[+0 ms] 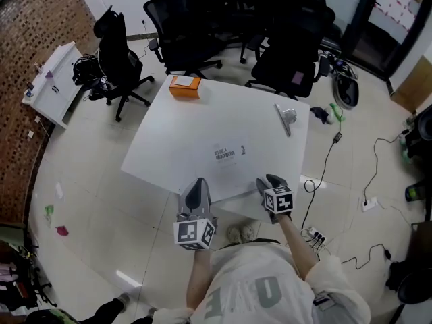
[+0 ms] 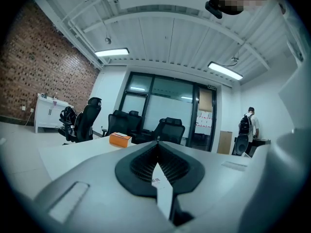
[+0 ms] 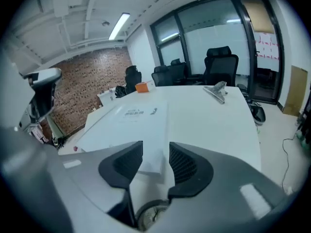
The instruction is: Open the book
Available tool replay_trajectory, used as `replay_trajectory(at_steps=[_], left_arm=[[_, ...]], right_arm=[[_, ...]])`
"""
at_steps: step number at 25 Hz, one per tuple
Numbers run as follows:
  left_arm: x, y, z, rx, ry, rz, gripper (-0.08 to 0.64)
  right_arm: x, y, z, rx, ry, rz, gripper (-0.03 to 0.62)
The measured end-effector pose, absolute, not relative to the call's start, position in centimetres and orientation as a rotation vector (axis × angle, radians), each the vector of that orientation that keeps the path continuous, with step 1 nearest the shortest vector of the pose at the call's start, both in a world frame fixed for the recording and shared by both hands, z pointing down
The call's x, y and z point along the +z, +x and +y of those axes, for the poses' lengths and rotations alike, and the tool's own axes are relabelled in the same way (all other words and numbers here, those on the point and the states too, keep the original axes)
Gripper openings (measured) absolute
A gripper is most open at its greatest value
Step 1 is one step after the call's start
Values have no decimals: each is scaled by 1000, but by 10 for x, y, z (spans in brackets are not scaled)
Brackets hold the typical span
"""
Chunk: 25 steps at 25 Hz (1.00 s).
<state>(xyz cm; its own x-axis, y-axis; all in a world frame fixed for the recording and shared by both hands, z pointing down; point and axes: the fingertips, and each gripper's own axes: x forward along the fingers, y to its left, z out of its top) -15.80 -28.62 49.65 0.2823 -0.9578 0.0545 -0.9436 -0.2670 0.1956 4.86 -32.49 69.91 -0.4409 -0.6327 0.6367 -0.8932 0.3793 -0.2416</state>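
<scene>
The white book [image 1: 226,155] lies closed on the white worktop [image 1: 202,117], near its near edge. The right gripper [image 3: 155,152] stands apart — the book's near corner sits between its pads, untouched. To the left, the left gripper [image 2: 156,147] is pressed together, level.

Both forearms reach to the table's [image 1: 202,113] near edge. Left gripper [image 1: 199,183] held level, jaws closed (seemingly pinching a thin white sheet [image 2: 163,191]). Right gripper [image 1: 271,180] tilted downward, jaws apart.
</scene>
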Motion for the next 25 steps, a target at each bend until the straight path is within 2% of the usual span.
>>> replay_trajectory(at_steps=[3,6,10,13,25], left_arm=[[498,-158,-290,-101,2351,-1777,15],[499,-157,-293,-93,2343,-1781,15],[500,-155,-293,-88,2343,-1779,15],[502,-155,-295,-83,2339,-1781,15],[523,-138,-297,-50,2296,-1704,11]], right_arm=[[708,50,-327,791,1304,-2166,156],[711,45,-328,780,1268,-2146,104],[710,48,-328,757,1304,-2113,79],[705,50,-330,722,1319,-2097,15],[616,-9,-316,611,1199,-2399,3]])
